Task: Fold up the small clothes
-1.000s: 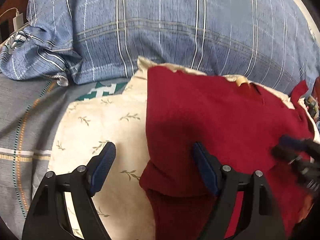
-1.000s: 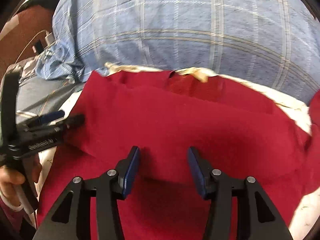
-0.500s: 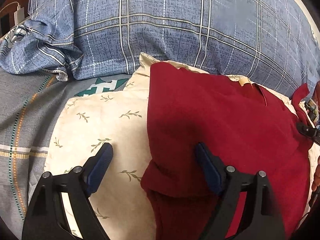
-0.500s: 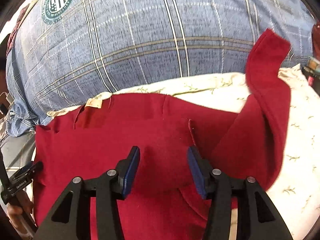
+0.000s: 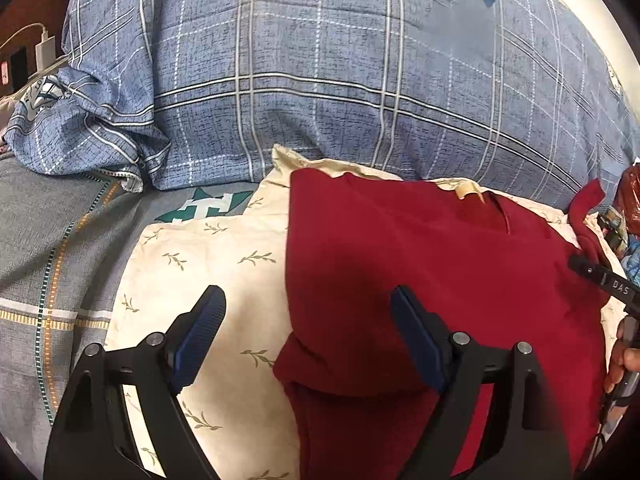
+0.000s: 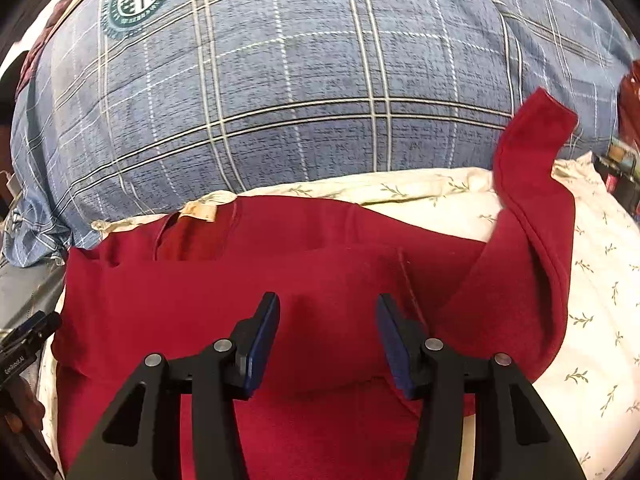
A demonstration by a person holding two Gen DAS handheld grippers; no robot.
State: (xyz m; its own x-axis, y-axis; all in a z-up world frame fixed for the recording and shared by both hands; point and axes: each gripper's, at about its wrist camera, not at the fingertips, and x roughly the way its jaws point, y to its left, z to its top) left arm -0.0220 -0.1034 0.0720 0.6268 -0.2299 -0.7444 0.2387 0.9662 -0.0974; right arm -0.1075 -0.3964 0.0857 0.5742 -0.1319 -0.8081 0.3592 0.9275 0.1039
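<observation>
Garment: red top (image 6: 320,272), partly folded, flat on cream leaf-print sheet (image 5: 208,248); tan neck label (image 6: 199,213) at far edge.
Sleeve: right sleeve (image 6: 532,216) loose, raised off sheet, curling up toward plaid pillow (image 6: 320,80).
Left gripper (image 5: 308,332): jaws wide apart, empty; straddles left folded edge of top, one finger over sheet, other over red cloth.
Right gripper (image 6: 328,332): jaws about half open, nothing pinched; poised over middle fold of top; contact with cloth possibly none, hard to tell.
Bed: grey striped cover (image 5: 48,240) left of sheet.
Background: white charger (image 5: 44,50) far left, blurred.
</observation>
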